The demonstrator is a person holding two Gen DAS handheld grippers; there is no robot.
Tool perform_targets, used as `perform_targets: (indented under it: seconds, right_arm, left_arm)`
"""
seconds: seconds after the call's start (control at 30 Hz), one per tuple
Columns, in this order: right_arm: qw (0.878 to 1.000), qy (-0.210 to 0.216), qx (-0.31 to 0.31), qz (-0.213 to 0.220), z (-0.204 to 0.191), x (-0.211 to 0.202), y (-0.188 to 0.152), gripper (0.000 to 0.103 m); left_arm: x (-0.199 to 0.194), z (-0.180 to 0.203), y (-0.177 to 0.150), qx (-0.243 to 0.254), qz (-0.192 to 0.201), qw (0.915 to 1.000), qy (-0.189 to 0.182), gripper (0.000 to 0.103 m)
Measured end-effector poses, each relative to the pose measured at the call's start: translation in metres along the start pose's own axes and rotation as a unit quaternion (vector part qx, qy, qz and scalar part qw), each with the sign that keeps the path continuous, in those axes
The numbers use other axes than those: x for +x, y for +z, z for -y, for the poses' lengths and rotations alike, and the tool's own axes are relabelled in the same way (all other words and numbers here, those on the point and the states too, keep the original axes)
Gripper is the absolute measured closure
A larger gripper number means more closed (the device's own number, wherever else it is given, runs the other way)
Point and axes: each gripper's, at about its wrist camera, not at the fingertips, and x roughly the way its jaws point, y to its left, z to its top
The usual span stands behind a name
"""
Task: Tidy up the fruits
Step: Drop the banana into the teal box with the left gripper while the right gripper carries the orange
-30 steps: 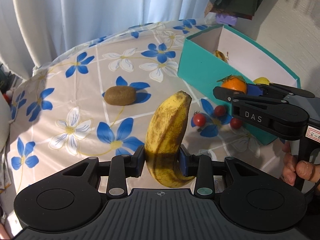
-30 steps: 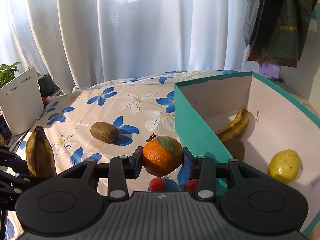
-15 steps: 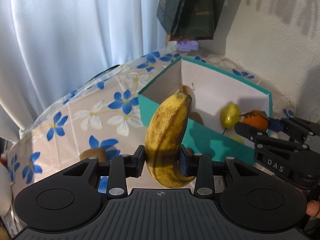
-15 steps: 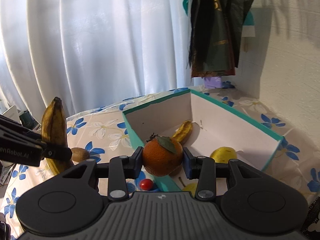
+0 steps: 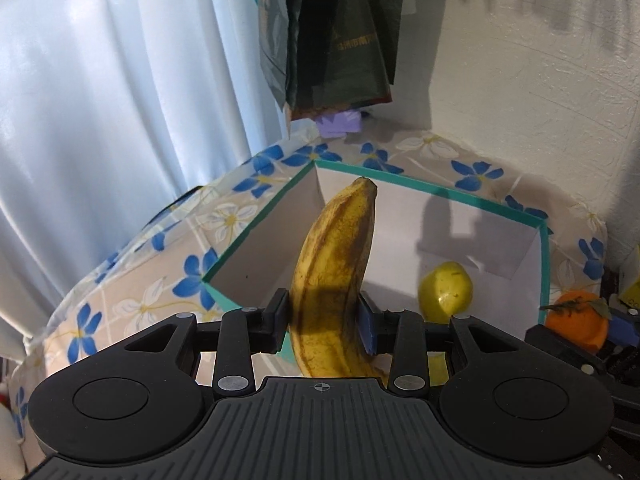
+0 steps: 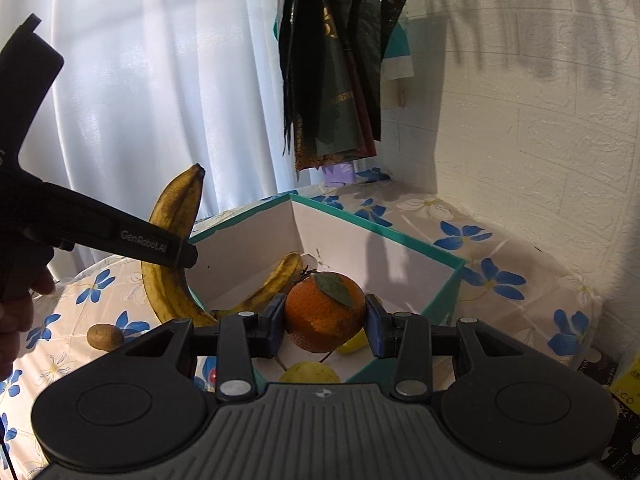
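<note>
My left gripper (image 5: 324, 322) is shut on a spotted yellow banana (image 5: 334, 280) that stands upright over the near wall of the teal box (image 5: 436, 190). A yellow-green fruit (image 5: 445, 292) lies inside the box. My right gripper (image 6: 326, 322) is shut on an orange (image 6: 324, 312) with a green leaf, held above the box (image 6: 380, 232). In the right wrist view the left gripper (image 6: 176, 250) holds its banana (image 6: 172, 248) at the box's left corner. A second banana (image 6: 272, 284) and two yellow-green fruits (image 6: 310, 372) lie in the box.
A kiwi (image 6: 105, 336) and a red cherry tomato (image 6: 213, 374) lie on the flowered tablecloth (image 6: 500, 248) left of the box. Dark bags (image 6: 328, 80) hang above the table's far corner, beside a white curtain and a white wall. A hand (image 6: 16, 320) shows at the left edge.
Both grippers have swung from the open tablecloth toward the box, carrying their fruit. The kiwi and tomatoes have dropped out of the left view; the box's inside now fills both views.
</note>
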Motion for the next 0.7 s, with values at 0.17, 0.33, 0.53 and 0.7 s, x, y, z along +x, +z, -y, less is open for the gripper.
perform_targets:
  seconds: [0.17, 0.33, 0.53, 0.7]
  right_arm:
    - [1.0, -0.011, 0.004, -0.001, 0.003, 0.003, 0.001, 0.063]
    - [1.0, -0.02, 0.008, -0.004, 0.004, 0.012, 0.004, 0.063]
    - [1.0, -0.025, 0.005, -0.017, 0.002, 0.026, 0.004, 0.063]
    - [0.999, -0.024, -0.004, -0.03, 0.001, 0.04, 0.003, 0.063]
  left_arm:
    - [0.038, 0.001, 0.003, -0.007, -0.036, 0.9992, -0.015, 0.064]
    - [0.055, 0.003, 0.001, -0.002, -0.046, 0.9988, -0.017, 0.063]
    - [0.055, 0.001, 0.0, -0.006, -0.024, 0.9997, -0.004, 0.02]
    - [0.037, -0.01, 0.0, -0.027, -0.003, 0.9996, 0.012, 0.006]
